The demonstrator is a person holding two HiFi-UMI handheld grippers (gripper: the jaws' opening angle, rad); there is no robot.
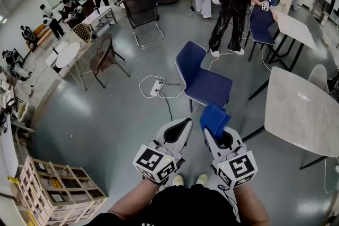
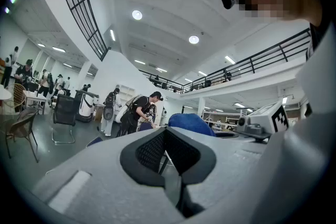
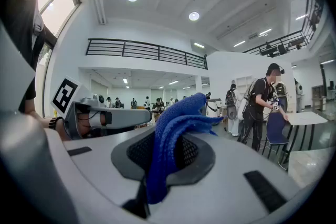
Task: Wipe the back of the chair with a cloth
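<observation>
A blue chair [image 1: 204,83] stands on the grey floor just ahead of me, its back [image 1: 189,60] on the far left side. My right gripper [image 1: 221,136] is shut on a blue cloth [image 1: 214,118], which sticks up from the jaws in the right gripper view as a folded bunch [image 3: 176,123]. My left gripper [image 1: 178,132] hangs beside it with its jaws shut and nothing in them [image 2: 167,136]. Both grippers are held close to my body, short of the chair's seat. The cloth [image 2: 190,122] shows past the left jaws too.
A white marble table [image 1: 302,111] stands to the right of the chair. A power strip [image 1: 157,87] with cables lies on the floor to its left. Further off a person [image 1: 238,2] bends over another blue chair. A brown chair [image 1: 103,58] and a wooden crate [image 1: 58,188] are to the left.
</observation>
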